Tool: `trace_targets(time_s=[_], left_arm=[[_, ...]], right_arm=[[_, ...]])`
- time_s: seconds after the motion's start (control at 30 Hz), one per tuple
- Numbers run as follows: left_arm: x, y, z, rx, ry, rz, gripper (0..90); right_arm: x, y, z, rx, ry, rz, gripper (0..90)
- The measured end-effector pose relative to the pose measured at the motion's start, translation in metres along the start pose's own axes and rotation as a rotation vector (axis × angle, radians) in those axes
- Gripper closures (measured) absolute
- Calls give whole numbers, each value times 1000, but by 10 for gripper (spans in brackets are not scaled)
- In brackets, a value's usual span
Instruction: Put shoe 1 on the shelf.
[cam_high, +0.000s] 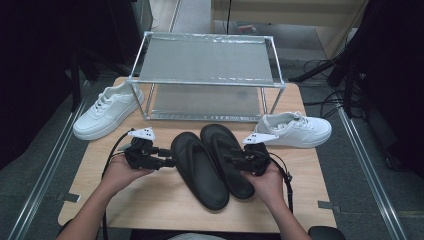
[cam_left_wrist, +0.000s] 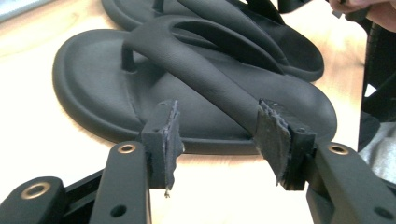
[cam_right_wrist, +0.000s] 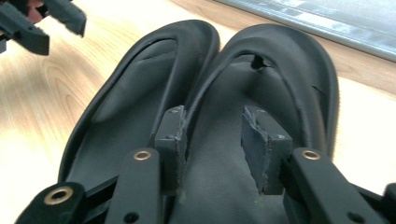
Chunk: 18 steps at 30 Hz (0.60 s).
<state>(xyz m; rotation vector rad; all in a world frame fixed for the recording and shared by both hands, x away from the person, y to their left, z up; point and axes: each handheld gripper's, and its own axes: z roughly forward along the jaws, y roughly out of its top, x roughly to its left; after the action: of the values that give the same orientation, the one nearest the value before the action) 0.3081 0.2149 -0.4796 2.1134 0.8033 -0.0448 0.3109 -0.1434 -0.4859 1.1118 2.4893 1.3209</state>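
Two black flip-flops lie side by side in the middle of the wooden bench, toes toward the metal rack. The left claw is open fairly wide — in the left gripper view its pads stand apart just short of the left flip-flop, the sole's edge right beyond them and nothing between. The right claw sits over the right flip-flop; in the right gripper view its jaws are narrower but parted, hanging above the footbed (whether a pad brushes the strap is hard to tell from here). The two soles touch along their inner edges. A white sneaker rests at the far left — another sneaker just beyond the right hand.
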Motion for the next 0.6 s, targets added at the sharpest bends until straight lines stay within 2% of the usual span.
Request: trace_targets(time_s=[0.27, 0.37, 0.5, 0.6], left_arm=[[3, -1, -3, -4, 29, 6, 441], [3, -1, -4, -4, 37, 9, 432], [4, -1, -4, -3, 40, 7, 419], [4, -1, -4, -4, 36, 9, 411]], right_arm=[[9, -3, 7, 3, 9, -5, 574], [14, -5, 11, 0, 11, -10, 529], [19, -7, 17, -21, 0, 9, 440], [21, -8, 24, -28, -5, 18, 418]])
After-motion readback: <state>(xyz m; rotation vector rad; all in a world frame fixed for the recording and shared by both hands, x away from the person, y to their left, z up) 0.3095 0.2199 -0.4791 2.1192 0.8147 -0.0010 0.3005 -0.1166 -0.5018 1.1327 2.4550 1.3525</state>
